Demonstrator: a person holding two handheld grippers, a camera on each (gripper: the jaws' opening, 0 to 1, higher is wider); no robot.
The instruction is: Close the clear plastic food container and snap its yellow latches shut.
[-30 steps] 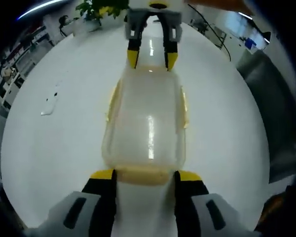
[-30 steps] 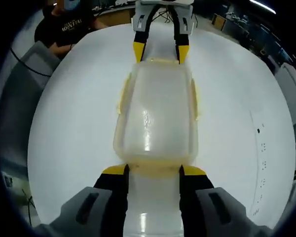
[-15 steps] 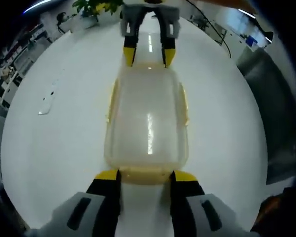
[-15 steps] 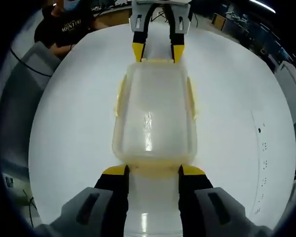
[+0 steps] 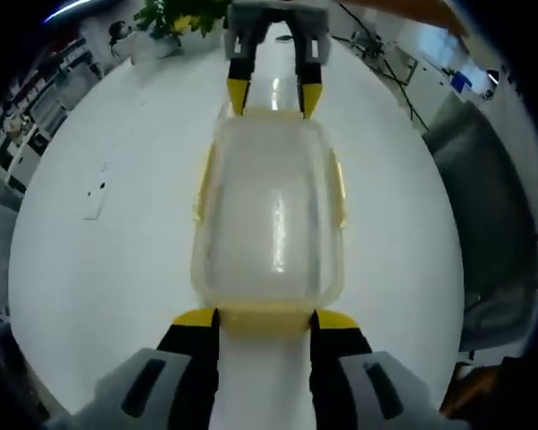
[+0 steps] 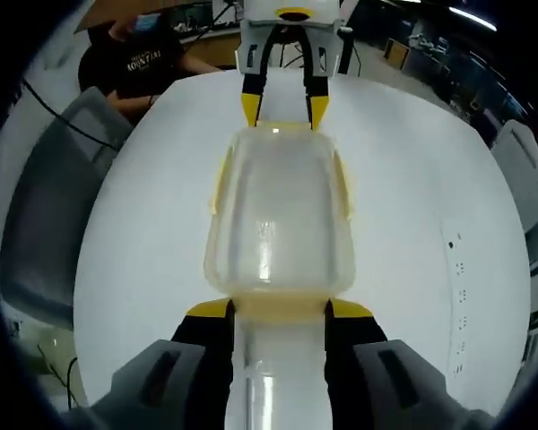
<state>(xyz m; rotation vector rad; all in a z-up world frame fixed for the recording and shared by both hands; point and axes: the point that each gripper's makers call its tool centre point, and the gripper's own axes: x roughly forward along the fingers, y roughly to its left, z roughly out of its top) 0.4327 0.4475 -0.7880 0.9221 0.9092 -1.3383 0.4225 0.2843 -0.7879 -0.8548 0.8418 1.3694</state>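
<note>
Clear food container held end to end between two grippers on a white tabletop

Around it the tabletop [image 5: 90, 269] is mostly bare: a small pale scrap [image 5: 94, 204] lies well off to one side, a potted plant [image 5: 175, 16] stands at the far edge, and a grey chair [image 6: 45, 224] and a seated person [image 6: 148, 58] sit beyond the rim. The container [image 5: 271, 215] has its lid on, cloudy and glossy, with yellow latches [image 5: 201, 184] along both long sides and at each end. The left gripper [image 5: 264, 316] and right gripper [image 6: 278, 309] each have their fingers apart, straddling the yellow end latch at opposite ends
</note>
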